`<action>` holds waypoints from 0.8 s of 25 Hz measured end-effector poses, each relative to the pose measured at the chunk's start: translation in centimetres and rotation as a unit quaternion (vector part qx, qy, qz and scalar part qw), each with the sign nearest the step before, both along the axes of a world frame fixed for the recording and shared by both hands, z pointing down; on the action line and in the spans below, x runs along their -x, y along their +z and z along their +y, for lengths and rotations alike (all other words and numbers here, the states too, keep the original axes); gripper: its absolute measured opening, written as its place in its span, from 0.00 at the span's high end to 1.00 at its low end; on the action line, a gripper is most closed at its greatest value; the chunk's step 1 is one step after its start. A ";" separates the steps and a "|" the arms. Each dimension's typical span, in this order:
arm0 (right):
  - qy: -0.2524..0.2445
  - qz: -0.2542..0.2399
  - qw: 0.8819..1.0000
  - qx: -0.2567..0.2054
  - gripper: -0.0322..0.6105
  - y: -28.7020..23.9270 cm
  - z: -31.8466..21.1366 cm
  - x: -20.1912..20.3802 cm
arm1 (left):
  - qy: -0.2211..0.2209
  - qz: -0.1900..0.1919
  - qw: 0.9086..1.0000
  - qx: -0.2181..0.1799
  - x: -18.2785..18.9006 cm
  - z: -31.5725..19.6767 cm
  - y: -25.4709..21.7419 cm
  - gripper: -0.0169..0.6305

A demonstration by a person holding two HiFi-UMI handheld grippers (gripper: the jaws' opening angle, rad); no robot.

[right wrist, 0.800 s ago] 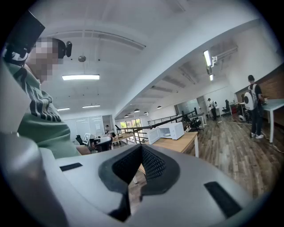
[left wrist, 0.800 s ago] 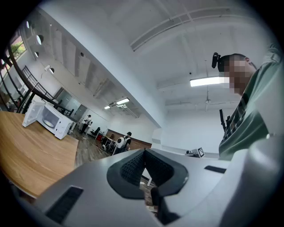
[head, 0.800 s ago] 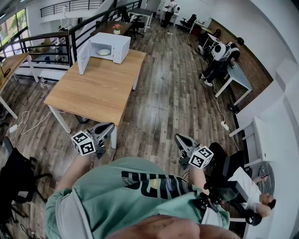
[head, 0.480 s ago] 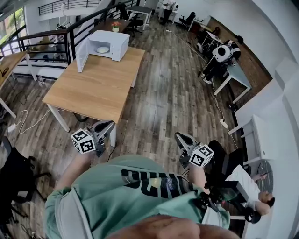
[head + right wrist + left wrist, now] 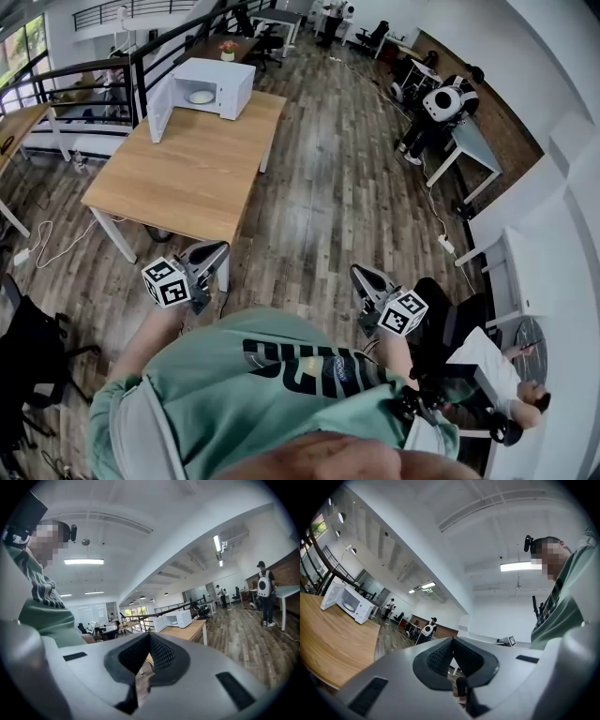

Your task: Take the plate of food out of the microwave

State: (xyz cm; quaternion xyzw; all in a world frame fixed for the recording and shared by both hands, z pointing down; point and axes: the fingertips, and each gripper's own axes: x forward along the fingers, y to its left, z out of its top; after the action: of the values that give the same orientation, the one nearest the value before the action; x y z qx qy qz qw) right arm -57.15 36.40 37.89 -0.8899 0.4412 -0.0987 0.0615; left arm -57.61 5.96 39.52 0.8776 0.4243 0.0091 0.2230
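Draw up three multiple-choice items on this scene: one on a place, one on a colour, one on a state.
1. Where does the microwave stand?
A. On the floor beside a chair
B. At the far end of the wooden table
C. On a shelf against the wall

2. What colour is the microwave's casing?
A. Black
B. Red
C. White

3. How is the microwave's door set?
A. Swung open
B. Shut
C. Taken off and laid flat

Key:
1 B, since the head view shows it on the tabletop at the end farthest from the person.
2 C, since its top and sides are white in the head view.
3 A, since the door stands out to one side and the plate shows inside the cavity.
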 end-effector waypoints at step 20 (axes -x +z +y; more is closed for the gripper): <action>0.007 -0.016 0.998 -0.056 0.94 -0.8 10.3 2.2 | -0.009 0.028 0.999 -0.012 0.8 9.2 -2.7 0.97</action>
State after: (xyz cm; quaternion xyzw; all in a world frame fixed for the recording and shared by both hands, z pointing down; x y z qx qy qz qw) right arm -59.32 46.69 37.08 -0.8866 0.4383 -0.0875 0.1194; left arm -58.36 15.18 36.85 0.8840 0.4224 -0.0122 0.2001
